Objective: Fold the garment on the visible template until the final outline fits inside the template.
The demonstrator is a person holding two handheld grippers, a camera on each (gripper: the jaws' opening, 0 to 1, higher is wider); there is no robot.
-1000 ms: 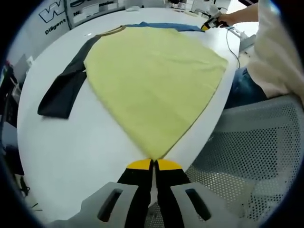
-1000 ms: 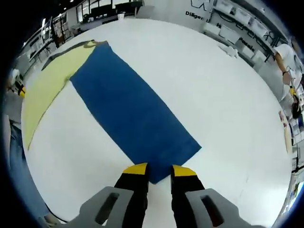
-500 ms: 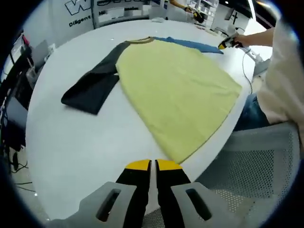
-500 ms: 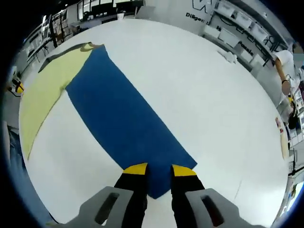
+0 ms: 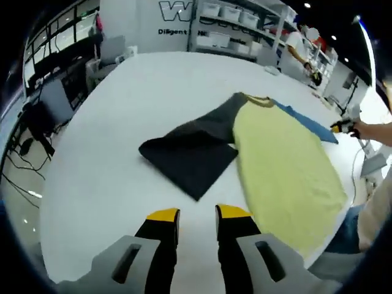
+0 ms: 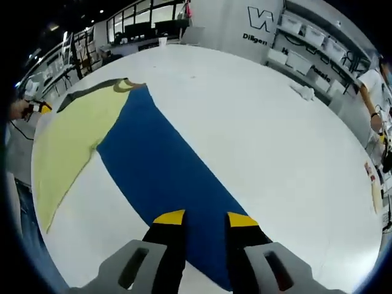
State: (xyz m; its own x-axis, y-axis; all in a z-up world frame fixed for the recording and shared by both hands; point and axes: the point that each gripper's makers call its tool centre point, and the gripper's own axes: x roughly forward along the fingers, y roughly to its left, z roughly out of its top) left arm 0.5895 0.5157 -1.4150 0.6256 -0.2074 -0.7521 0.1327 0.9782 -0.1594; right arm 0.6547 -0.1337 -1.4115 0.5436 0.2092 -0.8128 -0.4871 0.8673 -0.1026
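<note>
Having let go of the yellow hem at the desk's [image 5: 110, 122] near edge, the left gripper [image 5: 190, 214] now hovers released before the raglan shirt's [image 5: 282, 159] dark sleeve [image 5: 190, 159], while the right gripper [image 6: 205, 217], jaws parted, advances over the blue template [image 6: 165, 177], suggesting a sleeve fold next.

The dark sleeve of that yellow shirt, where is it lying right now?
In the left gripper view the dark sleeve lies flat on the white table, just ahead of the open left gripper and to the left of the yellow body.
</note>
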